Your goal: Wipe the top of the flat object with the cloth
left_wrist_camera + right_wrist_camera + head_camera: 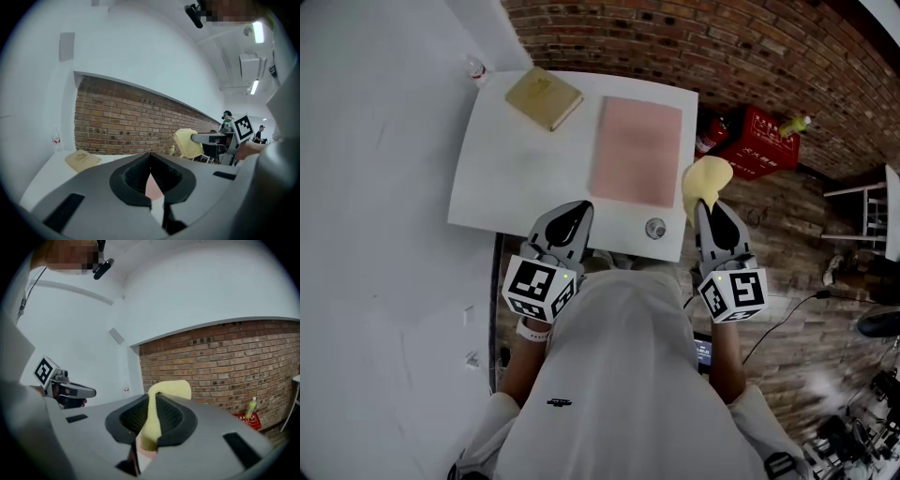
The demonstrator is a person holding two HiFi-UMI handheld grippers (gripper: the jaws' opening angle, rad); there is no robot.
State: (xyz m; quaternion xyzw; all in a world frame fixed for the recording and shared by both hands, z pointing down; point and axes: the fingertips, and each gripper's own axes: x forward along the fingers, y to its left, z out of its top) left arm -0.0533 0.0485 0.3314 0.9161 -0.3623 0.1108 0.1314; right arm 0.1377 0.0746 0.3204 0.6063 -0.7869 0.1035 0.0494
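Right gripper (710, 208) sits at the lower right edge of the counter (516, 178), fingers clamped on a fold of yellow cloth (706, 180). The loose end stands past the tips, free to serve as the wiping face. Pink flat object (637, 150) lies centre right on the counter, near the cloth but apart; wipe not yet begun, by my reading. Left gripper (572, 214) at the near edge, fingers closed on nothing, probably parked clear. Tan book (544, 97) upper left, well apart.
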